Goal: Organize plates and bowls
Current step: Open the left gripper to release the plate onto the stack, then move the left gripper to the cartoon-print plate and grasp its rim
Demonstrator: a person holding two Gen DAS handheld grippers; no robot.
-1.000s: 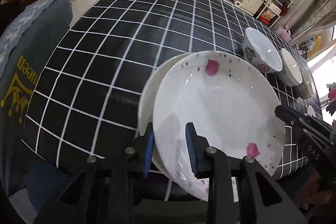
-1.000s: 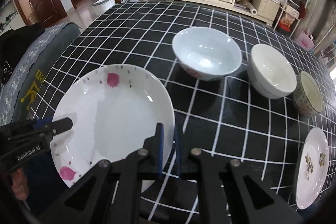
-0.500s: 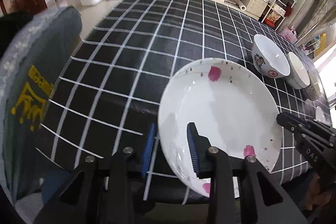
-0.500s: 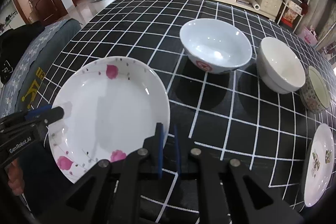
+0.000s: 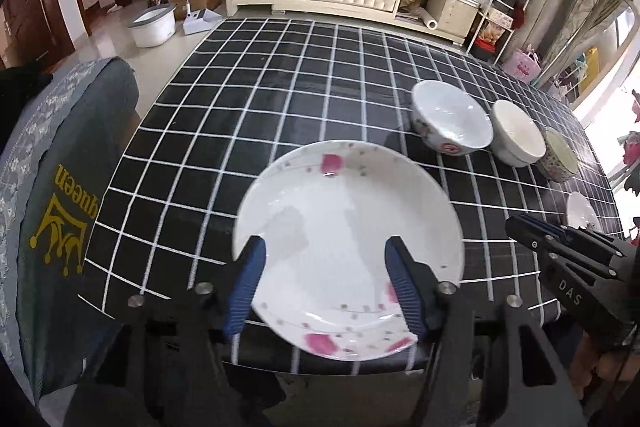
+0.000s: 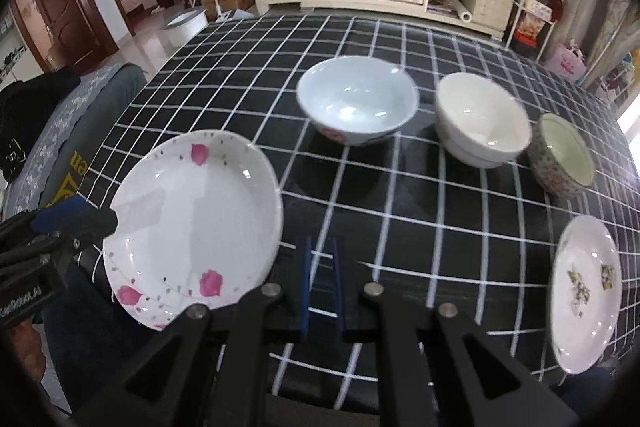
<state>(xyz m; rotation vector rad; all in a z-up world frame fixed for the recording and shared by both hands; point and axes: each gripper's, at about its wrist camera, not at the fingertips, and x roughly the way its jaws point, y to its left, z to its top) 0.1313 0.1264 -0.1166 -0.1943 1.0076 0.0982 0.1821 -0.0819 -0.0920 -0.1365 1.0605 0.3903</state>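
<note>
- Your left gripper (image 5: 325, 281) sits at the bottom centre of the left wrist view with its jaws spread wide apart, one blue pad on each side of the near half of the pink-petal plate (image 5: 348, 247), gripping nothing.
- Your right gripper (image 6: 321, 285) fills the bottom centre of the right wrist view; its jaws are nearly together with only a thin gap showing, and nothing is between them. It points at bare cloth just right of the plate.
- The pink-petal plate lies flat at the near edge of the tabletop (image 5: 280, 99), its near rim overhanging the edge slightly; in the right wrist view it sits lower left, with the left gripper's tip at its left rim.
- A small floral plate (image 6: 586, 293) rests at the lower right of the right wrist view, near the tabletop's edge and well apart from the pink-petal plate.
- Farther back, three bowls stand in a row across the middle of that view: a white bowl with red marks (image 6: 357, 99), a plain white bowl (image 6: 482, 119) just beside it, then a patterned bowl (image 6: 564, 153) on the right.
- At the far left of the frame, a grey cushion (image 5: 48, 187) with a yellow crown print lies beside the tabletop.
</note>
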